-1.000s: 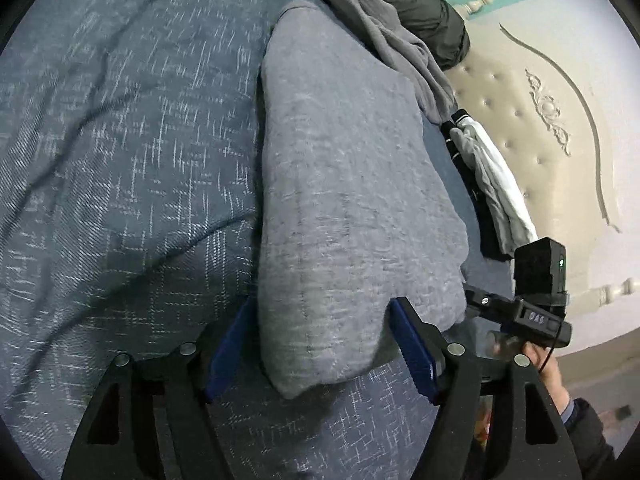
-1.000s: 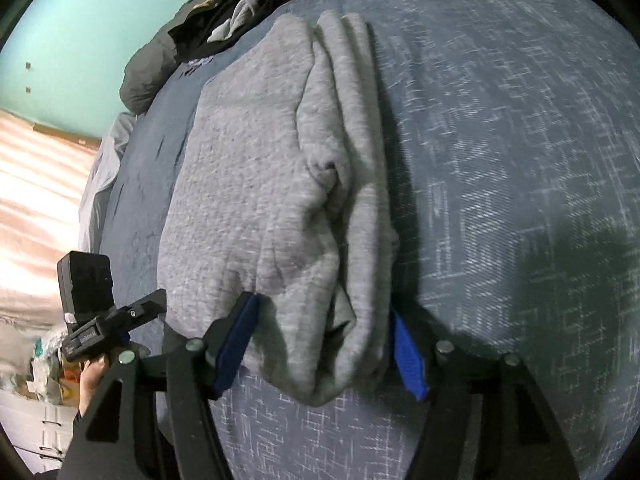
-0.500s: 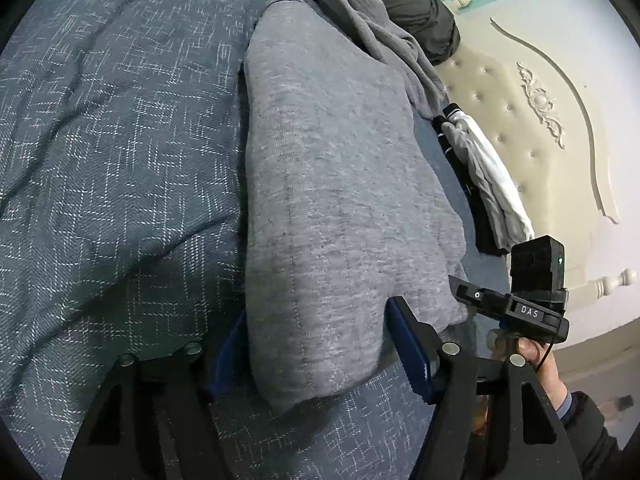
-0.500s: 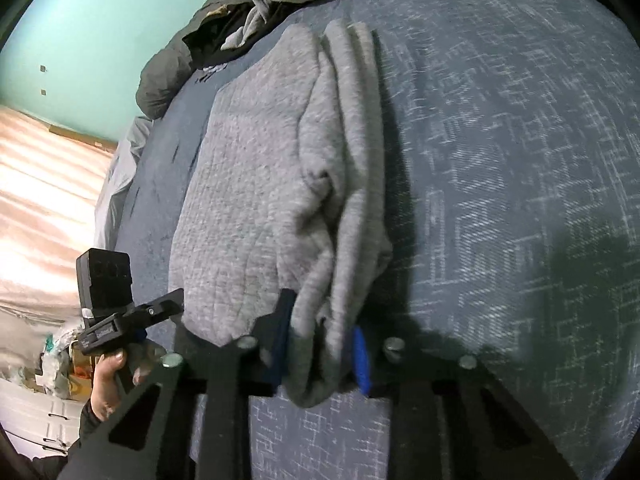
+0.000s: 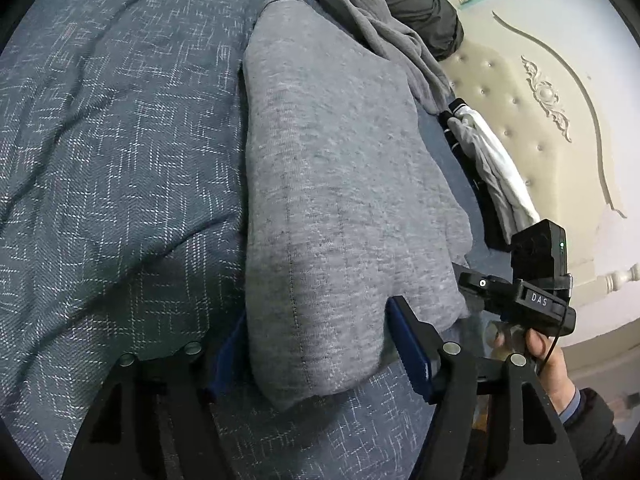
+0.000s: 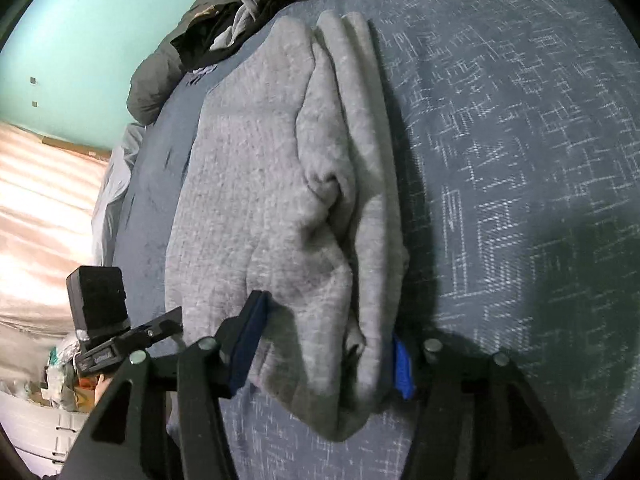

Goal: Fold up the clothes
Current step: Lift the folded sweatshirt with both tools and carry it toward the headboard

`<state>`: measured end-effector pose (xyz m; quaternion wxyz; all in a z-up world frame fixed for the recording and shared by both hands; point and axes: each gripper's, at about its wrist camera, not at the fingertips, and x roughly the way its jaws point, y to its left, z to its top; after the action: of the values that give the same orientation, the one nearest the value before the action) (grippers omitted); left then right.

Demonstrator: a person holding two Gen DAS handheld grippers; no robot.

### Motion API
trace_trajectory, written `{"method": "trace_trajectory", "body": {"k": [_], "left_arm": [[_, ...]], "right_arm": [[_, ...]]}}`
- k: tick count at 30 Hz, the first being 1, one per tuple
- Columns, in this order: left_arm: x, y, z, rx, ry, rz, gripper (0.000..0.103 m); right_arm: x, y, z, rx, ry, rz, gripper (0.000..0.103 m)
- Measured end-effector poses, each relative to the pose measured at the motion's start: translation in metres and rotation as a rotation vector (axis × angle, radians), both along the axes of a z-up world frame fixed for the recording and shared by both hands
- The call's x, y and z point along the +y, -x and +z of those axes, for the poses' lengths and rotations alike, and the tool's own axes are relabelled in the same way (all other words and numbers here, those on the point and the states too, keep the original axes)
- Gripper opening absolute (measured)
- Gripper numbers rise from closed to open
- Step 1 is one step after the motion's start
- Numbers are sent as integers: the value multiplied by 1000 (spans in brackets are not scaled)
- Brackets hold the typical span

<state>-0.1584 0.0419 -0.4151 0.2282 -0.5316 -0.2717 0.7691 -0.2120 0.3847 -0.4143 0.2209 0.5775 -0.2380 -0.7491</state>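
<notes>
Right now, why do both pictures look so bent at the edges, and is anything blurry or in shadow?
Both views come through fisheye lenses, hence curved edges and black corners. In the left wrist view the folded grey knit garment is sharp. In the right wrist view the dark blue patterned bedspread is smeared by motion, a broad shadow darkens its lower right, and the striped area at left is washed out by bright light.

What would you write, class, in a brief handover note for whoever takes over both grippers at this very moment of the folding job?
Left gripper: open, jaws astride one end of the grey garment.
Right gripper: open, astride the other end, where the layers bunch.
Garment: folded into a long strip on the blue bedspread.
Done: lengthwise folds.
Left: probably grip both ends, fold once more, then take on the clothes pile by the headboard.
</notes>
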Motion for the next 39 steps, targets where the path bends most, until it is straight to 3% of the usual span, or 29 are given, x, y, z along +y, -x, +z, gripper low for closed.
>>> {"method": "trace_trajectory", "body": {"k": [4,7,10,13,19,26,39], "left_arm": [[8,1,5,24,49,-6,70],[12,1,12,50,81,-6,63],[15,-1,19,77,111,-3,59],[18,-4,28,101,153,8,57],[24,-8,60,153,188,9,53],[40,-4,123,228,210,-21,53],[137,31,243,377,228,-115,52]], "right_arm": [[-11,-2,3,33,-64,27,40],[-18,-4,12,63,-129,49,28],[-26,-6,23,97,-197,68,23],[-27,-10,32,127,-226,72,22],[-22,-14,57,176,-187,62,20],[-8,-15,99,236,-131,46,20],[67,2,229,393,-141,8,19]]}}
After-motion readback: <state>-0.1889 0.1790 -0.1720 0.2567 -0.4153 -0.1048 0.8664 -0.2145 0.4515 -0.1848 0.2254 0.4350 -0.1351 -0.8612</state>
